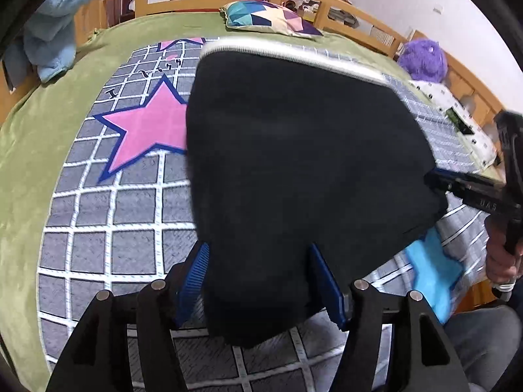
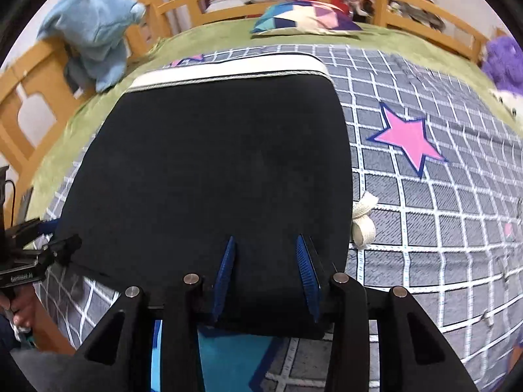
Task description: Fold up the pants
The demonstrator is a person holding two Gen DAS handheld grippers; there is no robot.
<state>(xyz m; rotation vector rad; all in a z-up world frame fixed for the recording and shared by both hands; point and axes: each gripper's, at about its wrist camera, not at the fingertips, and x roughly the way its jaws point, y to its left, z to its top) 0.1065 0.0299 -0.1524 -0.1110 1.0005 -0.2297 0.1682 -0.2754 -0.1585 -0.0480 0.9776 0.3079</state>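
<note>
The black pants (image 1: 294, 150) lie on the bed, on the grey checked blanket (image 1: 108, 228), already folded into a broad dark slab. Their pale waistband (image 2: 228, 72) runs along the far edge, toward the patchwork pillow (image 2: 304, 16); the near edge reaches back to both claws. The slab's long axis seems to run from the claws toward that pillow, so a further fold would likely carry the near edge forward to the waistband.

The left claw (image 1: 258, 281) sits at the near left corner of the pants, and the right claw (image 2: 266, 281) at the near right part of the same edge; neither is clearly the nearer. In each wrist view the blue fingers (image 2: 225, 274) stand visibly apart, with black cloth filling the gap between them and hanging a little below. Each claw therefore looks half-spread around a thick bundle of cloth. I cannot tell whether either one is truly clamping the cloth or only straddling it.

A white drawstring (image 2: 362, 219) pokes out at the right side of the pants. A pink star (image 2: 408, 140) on the blanket lies well to the right of the waistband.
</note>
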